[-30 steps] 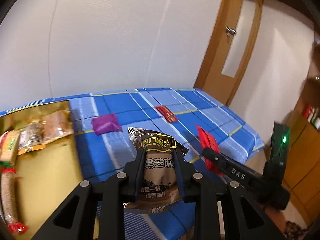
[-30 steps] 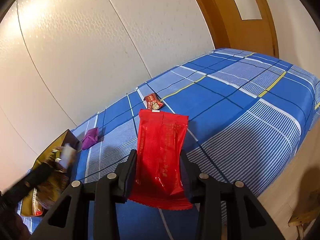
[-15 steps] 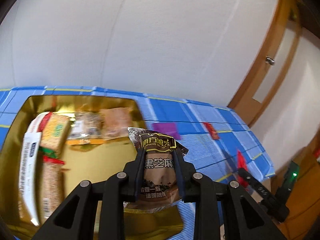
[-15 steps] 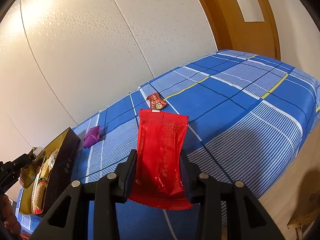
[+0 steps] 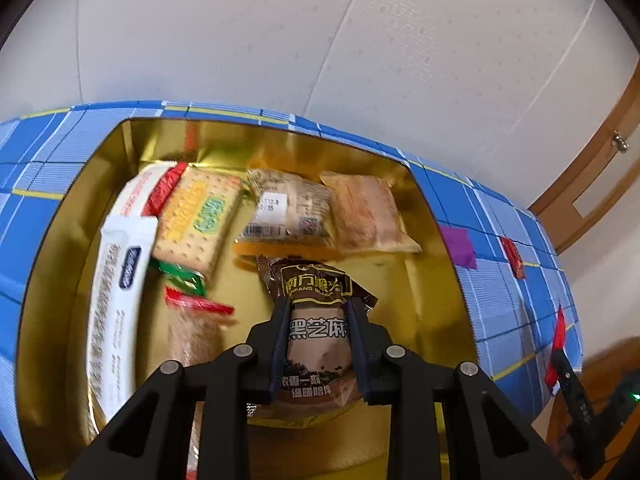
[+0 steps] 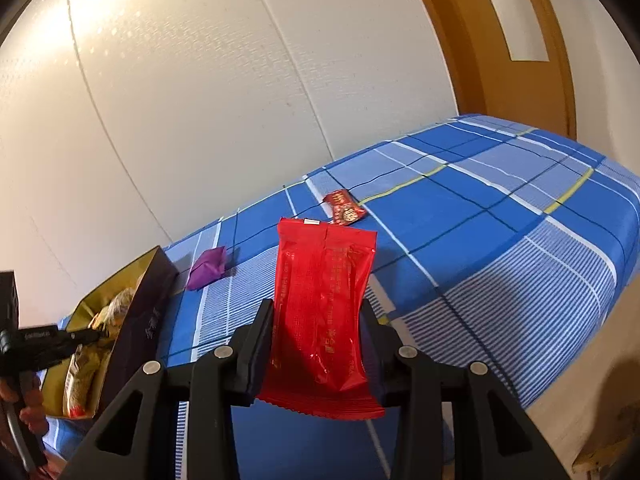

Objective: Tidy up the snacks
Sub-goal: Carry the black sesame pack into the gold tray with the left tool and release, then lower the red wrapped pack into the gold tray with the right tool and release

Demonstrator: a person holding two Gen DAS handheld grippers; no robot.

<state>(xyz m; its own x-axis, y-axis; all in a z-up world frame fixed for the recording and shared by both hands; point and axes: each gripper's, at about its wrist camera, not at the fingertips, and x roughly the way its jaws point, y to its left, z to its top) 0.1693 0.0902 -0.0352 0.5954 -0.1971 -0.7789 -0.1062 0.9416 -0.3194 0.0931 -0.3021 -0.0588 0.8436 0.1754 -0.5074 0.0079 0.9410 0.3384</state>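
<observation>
- Gripping a brown foil snack packet with yellow lettering (image 5: 316, 332), the left gripper (image 5: 318, 312) held it clenched between both fingers above the gold-lined open box (image 5: 352, 152).
- Inside that box lay a long white packet (image 5: 116, 280), a cracker pack (image 5: 196, 220), a clear-wrapped pastry (image 5: 288, 208) and a tan pastry packet (image 5: 368, 216).
- The right gripper (image 6: 318, 316) clamped a glossy red snack wrapper (image 6: 320, 308) over the blue plaid tablecloth (image 6: 500, 240).
- A purple wrapped candy (image 6: 208, 268) sat on the cloth just beside the box, and a small red sachet (image 6: 344, 208) lay farther along.
</observation>
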